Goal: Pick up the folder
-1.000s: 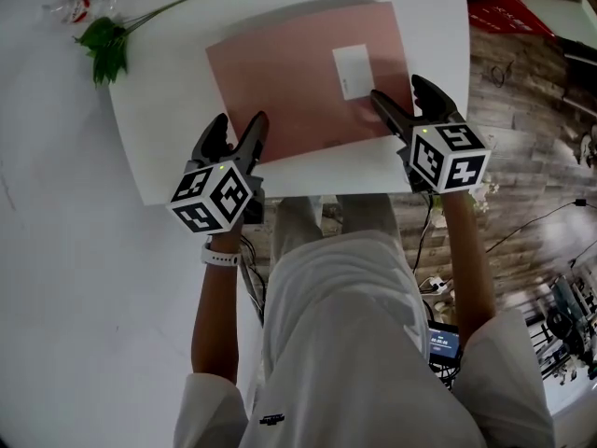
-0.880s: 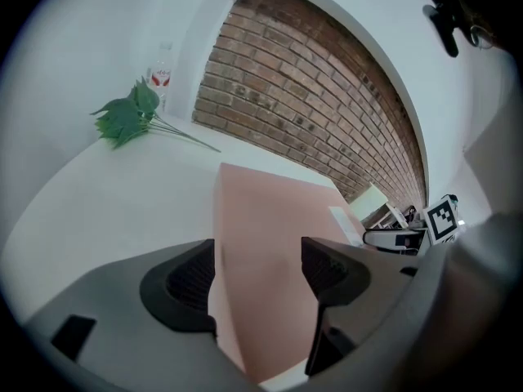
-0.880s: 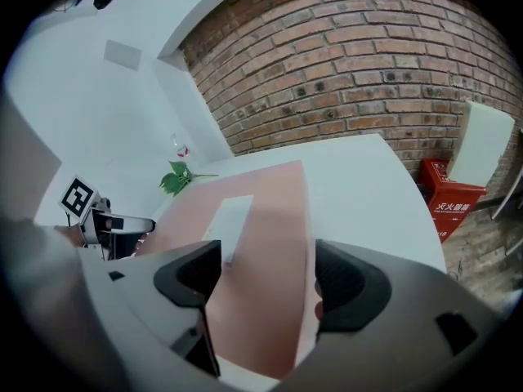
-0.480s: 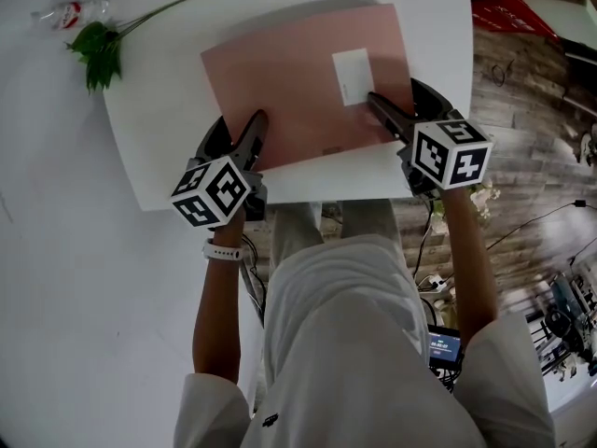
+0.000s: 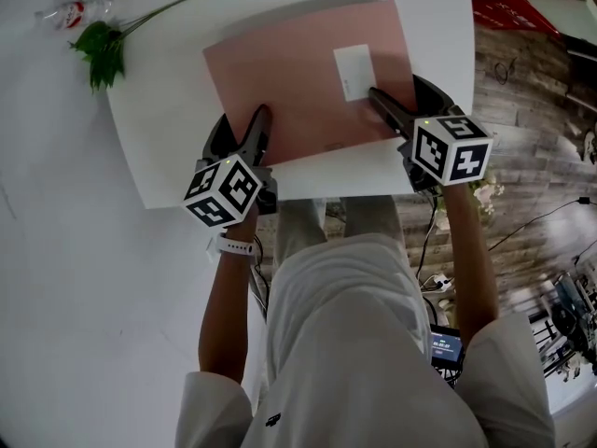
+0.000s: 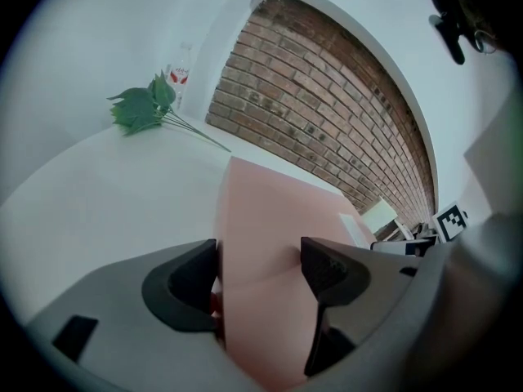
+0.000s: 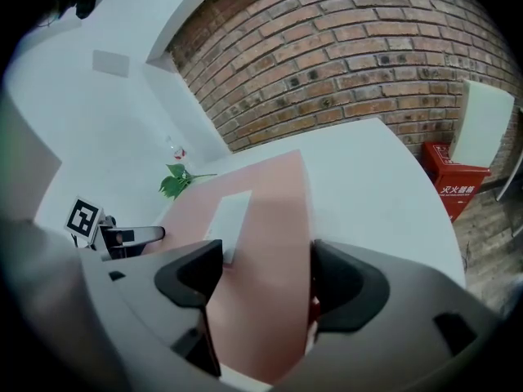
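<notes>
Left gripper [image 5: 241, 125] nudged inward, straddling folder [image 5: 289, 82] edge

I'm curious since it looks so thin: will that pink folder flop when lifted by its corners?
Likely it sags between the left gripper and right gripper, set at two near corners: the folder is a wide, thin sheet. Probably light, being so flat. Its smooth face might slip.
</notes>
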Demonstrator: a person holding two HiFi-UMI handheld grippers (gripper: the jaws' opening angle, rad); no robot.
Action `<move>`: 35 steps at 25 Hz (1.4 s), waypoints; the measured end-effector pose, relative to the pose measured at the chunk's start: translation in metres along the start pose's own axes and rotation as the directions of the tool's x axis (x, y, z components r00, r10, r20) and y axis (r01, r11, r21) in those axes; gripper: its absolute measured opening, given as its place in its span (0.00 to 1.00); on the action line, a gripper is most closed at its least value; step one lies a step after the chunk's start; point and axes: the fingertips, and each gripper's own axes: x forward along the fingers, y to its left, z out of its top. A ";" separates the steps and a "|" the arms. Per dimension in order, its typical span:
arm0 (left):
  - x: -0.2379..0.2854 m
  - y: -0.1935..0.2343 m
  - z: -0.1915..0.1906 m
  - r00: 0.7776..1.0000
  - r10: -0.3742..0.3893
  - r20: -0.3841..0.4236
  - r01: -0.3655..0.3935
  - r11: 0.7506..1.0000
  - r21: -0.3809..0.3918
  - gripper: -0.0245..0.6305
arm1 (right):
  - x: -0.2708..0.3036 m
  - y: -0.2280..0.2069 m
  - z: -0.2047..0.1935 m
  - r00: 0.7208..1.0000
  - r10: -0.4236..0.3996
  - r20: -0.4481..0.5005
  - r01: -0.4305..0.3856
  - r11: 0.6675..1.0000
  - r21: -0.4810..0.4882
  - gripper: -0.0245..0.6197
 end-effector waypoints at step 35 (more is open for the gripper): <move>-0.148 -0.091 0.024 0.975 -0.109 0.195 0.075 0.982 0.172 0.52 | -0.175 0.066 -0.008 0.955 -0.059 0.290 0.071 0.997 -0.029 0.56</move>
